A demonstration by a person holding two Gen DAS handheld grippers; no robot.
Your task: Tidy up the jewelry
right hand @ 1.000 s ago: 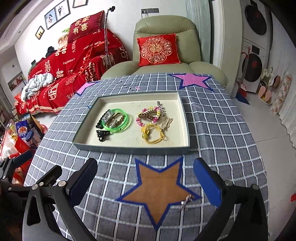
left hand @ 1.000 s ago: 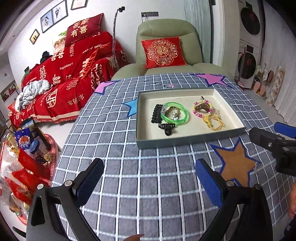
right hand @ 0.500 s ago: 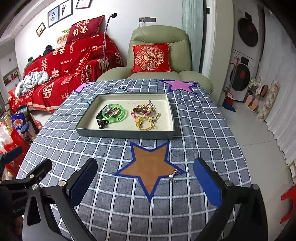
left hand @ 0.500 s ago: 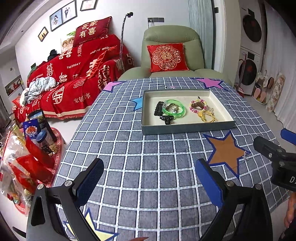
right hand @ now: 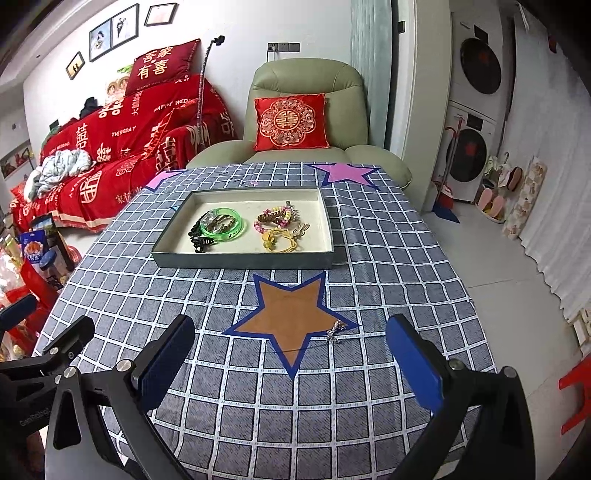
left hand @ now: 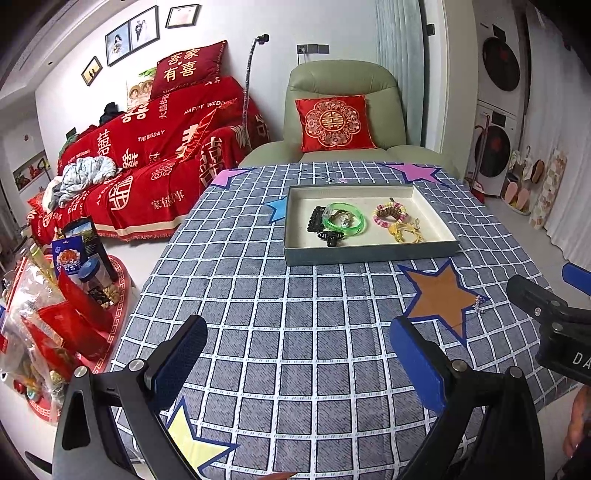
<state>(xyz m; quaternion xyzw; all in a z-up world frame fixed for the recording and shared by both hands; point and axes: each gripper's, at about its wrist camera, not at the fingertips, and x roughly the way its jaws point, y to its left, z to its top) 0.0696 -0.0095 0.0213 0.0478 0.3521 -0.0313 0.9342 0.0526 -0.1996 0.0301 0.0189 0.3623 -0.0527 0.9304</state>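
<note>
Silver-toned, a small trinket [right hand: 335, 331] is left on the brown star [right hand: 291, 314], outside the tray [right hand: 243, 258] where jewelry is gathered, so both the left gripper [left hand: 295, 369] and right gripper [right hand: 291, 365] are held spread and empty above the tablecloth [right hand: 258, 406].

From my remote seat I see a table under a grey checked tablecloth [right hand: 369, 280] patched with stars: a brown star [right hand: 291, 314] nearest, a purple star [right hand: 345, 172] at the far edge, a yellow star [left hand: 188, 443] at the near left corner. Behind the table stands a pale green armchair [right hand: 306, 85] with a red embroidered cushion [right hand: 290, 122] upright on its seat. To the left I see a sofa draped in red wedding covers [left hand: 155, 147], a bundle of grey clothes [left hand: 83, 175] lying on it. Framed photos [left hand: 133, 33] hang above. At the right, two stacked washing machines [right hand: 476, 110].
</note>
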